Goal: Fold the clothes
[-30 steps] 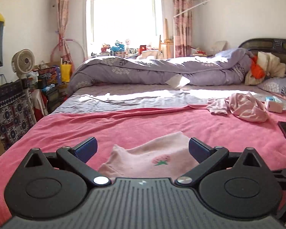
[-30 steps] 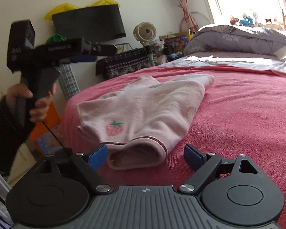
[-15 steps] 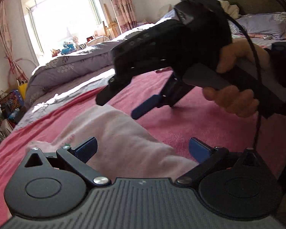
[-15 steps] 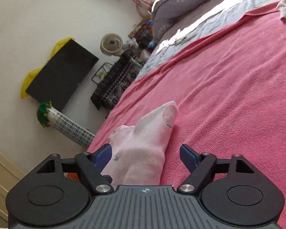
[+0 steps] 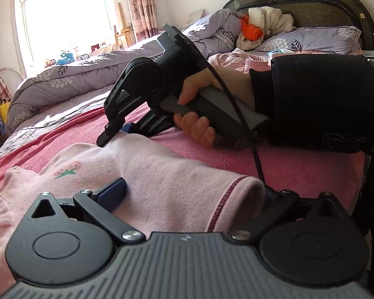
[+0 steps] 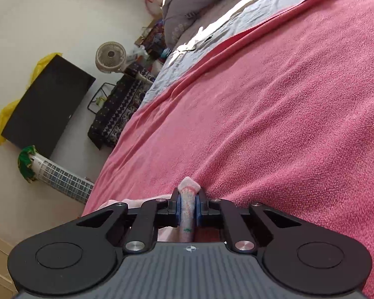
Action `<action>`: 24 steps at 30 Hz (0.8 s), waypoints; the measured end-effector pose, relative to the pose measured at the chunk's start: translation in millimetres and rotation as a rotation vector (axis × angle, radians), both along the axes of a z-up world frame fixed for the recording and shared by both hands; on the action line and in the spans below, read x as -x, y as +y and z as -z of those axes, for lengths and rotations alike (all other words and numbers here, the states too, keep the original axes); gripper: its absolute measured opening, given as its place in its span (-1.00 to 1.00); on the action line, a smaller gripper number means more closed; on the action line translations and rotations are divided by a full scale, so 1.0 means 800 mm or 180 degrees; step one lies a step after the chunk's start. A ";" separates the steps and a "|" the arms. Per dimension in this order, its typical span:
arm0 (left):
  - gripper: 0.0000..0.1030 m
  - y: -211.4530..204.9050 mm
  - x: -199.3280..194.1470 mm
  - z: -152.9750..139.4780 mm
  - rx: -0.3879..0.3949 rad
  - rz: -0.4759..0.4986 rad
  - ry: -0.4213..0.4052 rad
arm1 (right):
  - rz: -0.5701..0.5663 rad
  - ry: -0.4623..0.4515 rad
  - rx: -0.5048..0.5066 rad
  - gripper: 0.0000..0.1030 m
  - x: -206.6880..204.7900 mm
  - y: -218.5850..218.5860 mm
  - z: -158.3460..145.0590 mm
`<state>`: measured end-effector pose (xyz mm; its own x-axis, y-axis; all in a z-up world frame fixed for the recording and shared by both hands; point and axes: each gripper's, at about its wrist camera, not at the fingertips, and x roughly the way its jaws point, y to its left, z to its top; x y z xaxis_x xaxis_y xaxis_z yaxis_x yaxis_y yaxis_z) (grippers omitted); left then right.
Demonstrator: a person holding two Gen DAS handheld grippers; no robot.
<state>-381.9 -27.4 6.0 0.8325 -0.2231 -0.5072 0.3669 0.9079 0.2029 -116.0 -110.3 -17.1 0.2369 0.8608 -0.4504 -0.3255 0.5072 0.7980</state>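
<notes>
The pink garment [image 5: 162,174] lies across the lower middle of my left wrist view, spread on the pink blanket [image 5: 299,164] that covers the bed, with its maroon-stitched cuff opening at lower right. My left tongs [image 5: 187,194] stand wide, one blue pad pressed on the fabric at lower left, the other mostly hidden behind the cuff. At the frame's centre my right tongs [image 5: 122,130] come down onto the garment's far edge, my right hand [image 5: 199,114] wrapped round the grey handle. In the right wrist view, those right tongs [image 6: 187,209] are pinched narrow on a fold of the pink garment [image 6: 188,189]. A purple duvet [image 5: 74,74] fills the upper left.
</notes>
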 end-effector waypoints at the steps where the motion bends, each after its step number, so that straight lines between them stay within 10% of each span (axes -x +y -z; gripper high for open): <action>1: 0.99 -0.001 0.004 -0.004 -0.0031 -0.0025 0.0006 | 0.0040 0.0056 -0.0090 -0.78 -0.004 -0.005 0.002; 4: 0.99 0.002 0.025 -0.026 -0.0127 -0.0119 -0.0005 | 0.0074 0.0258 -0.0505 -0.52 -0.014 -0.031 0.007; 8: 0.99 0.044 0.052 -0.083 -0.0066 -0.0192 -0.0272 | -0.0117 0.0183 -0.0908 0.39 0.007 -0.075 -0.006; 15: 0.99 0.123 -0.005 -0.171 0.0991 -0.0172 -0.0110 | -0.0438 0.0104 -0.0823 0.27 0.077 -0.112 -0.015; 24: 1.00 0.106 -0.120 -0.039 0.0341 -0.0925 0.0721 | -0.0519 -0.0618 -0.0061 -0.26 0.160 -0.108 -0.038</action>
<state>-286.2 57.2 37.0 0.7383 -0.0560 -0.6721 0.1158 0.9923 0.0446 -243.9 -196.4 13.2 0.1746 0.9026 -0.3934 -0.5499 0.4208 0.7215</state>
